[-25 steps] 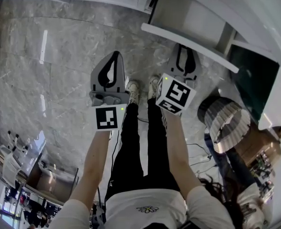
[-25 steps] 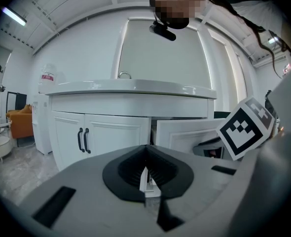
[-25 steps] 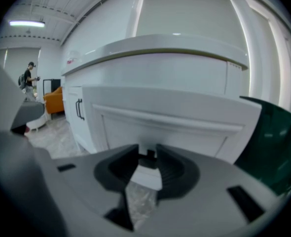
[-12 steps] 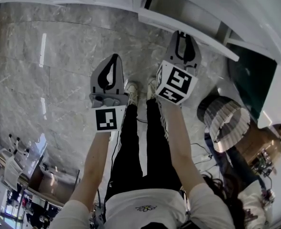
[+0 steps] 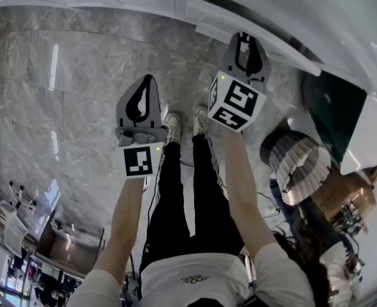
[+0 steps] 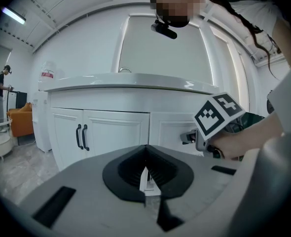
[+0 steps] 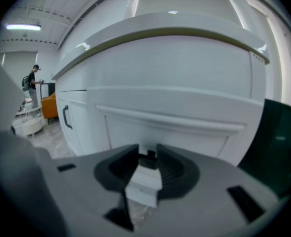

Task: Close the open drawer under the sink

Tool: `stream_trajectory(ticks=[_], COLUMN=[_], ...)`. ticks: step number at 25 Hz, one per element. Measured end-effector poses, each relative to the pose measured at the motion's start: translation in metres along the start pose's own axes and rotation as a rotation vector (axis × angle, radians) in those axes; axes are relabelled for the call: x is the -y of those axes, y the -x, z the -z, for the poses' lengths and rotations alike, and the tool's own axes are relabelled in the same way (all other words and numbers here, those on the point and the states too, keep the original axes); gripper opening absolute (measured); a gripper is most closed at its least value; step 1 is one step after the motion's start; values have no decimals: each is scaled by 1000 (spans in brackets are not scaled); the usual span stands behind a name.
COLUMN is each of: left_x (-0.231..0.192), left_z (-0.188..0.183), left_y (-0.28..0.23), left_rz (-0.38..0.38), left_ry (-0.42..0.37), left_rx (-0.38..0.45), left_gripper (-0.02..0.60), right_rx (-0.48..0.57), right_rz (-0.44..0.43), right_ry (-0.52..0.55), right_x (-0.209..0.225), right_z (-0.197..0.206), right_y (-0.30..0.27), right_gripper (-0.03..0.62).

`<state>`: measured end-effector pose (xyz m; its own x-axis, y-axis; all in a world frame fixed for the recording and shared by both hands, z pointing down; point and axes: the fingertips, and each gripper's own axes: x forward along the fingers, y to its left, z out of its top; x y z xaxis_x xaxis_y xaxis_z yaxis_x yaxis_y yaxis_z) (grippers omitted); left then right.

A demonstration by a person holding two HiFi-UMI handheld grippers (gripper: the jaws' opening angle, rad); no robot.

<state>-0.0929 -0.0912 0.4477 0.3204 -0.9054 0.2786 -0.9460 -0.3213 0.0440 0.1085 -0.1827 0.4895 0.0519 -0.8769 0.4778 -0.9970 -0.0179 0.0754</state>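
Looking down now: a white short-sleeved top (image 5: 176,285) with a small flower emblem (image 5: 193,278) on the chest, black trousers (image 5: 174,197) and pale trainers (image 5: 174,125). The left tool (image 5: 149,77) has a grey shell with a black teardrop-shaped lining. Behind it sits a white marker cube (image 5: 141,161) with a black square pattern and a tiny green light. The right tool (image 5: 245,36) matches, with a larger pattern on its cube (image 5: 237,101).

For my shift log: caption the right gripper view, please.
Right gripper, jaws slightly apart and empty, poised close to the white drawer front under the vanity countertop.
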Motion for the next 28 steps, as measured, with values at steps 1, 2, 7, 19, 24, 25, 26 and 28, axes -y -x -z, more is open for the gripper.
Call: stream_trajectory(ticks=[1, 2, 7, 19, 24, 25, 26, 28], left_x=[-1, -2, -1, -10, -9, -9, -8, -5], left_z=[-1, -1, -2, -7, -9, -9, -9, -8], left_y=[-1, -2, -9, -12, -9, -8, -7, -4], left_rz=[-5, -10, -8, -21, -28, -28, -28, -26], left_ry=[2, 6, 15, 7, 12, 12, 12, 15], left_rx=[2, 3, 3, 18, 26, 28, 28, 26], left_gripper=[20, 20, 20, 20, 20, 20, 20, 20], right_rx=[-2, -6, -5, -15, -20, -20, -19, -15], right_rz=[3, 8, 12, 6, 11, 10, 9, 5], right_ry=[-8, -14, 3, 11, 18, 22, 25, 29], right_x=[2, 4, 8, 5, 5, 5, 4, 5], right_z=[-4, -7, -9, -8, -5, -5, -5, -4], right_y=[-7, -13, -19, -20, -21, -21, -22, -21], right_gripper=[133, 133, 133, 137, 138, 140, 140, 140])
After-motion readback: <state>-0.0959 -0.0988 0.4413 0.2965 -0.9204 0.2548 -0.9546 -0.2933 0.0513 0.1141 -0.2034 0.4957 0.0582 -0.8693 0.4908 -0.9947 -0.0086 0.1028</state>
